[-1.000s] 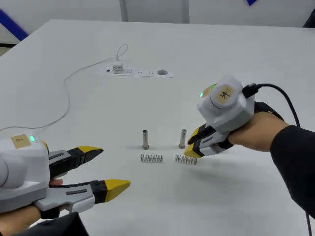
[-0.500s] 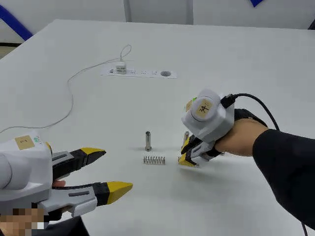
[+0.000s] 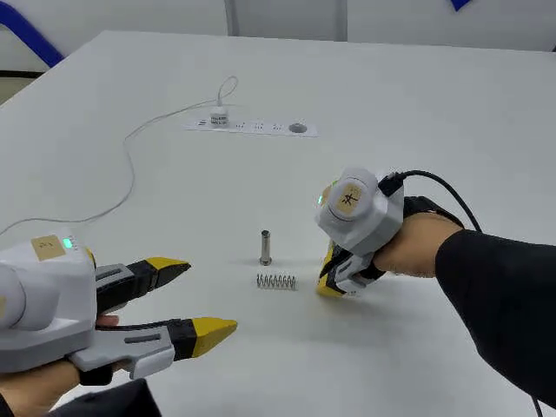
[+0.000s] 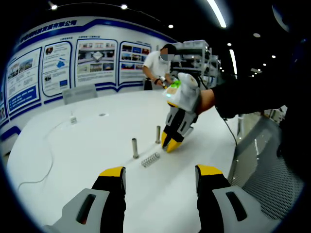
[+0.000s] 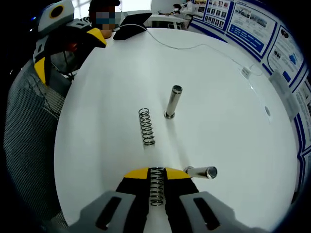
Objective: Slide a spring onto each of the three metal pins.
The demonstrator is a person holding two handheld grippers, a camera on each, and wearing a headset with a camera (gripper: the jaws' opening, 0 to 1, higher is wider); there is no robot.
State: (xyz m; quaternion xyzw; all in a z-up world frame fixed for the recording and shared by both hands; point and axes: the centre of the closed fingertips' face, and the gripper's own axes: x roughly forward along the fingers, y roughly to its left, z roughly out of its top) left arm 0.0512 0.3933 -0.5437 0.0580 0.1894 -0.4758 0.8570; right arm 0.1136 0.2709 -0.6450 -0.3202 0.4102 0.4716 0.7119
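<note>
Two metal pins stand on the white table. One pin (image 3: 265, 247) (image 4: 135, 148) (image 5: 172, 102) is in the open; the other pin (image 4: 158, 134) (image 5: 201, 172) sits right beside my right gripper's jaws. A loose spring (image 3: 276, 281) (image 4: 151, 158) (image 5: 146, 126) lies in front of the first pin. My right gripper (image 3: 333, 280) (image 4: 171, 144) (image 5: 156, 175) is down at the table, shut on a second spring (image 5: 156, 187) that lies lengthwise between its yellow tips. My left gripper (image 3: 195, 297) (image 4: 160, 172) hovers open at the near left, well short of the pins, holding nothing.
A white power strip (image 3: 252, 127) with a plugged-in charger (image 3: 218, 118) lies at the far side, its cable (image 3: 130, 161) trailing left across the table. A person (image 4: 158, 65) stands beyond the table's far end.
My right gripper has come down and left onto the right-hand spring and shut on it, hiding the right pin in the head view. The left gripper has stayed put.
</note>
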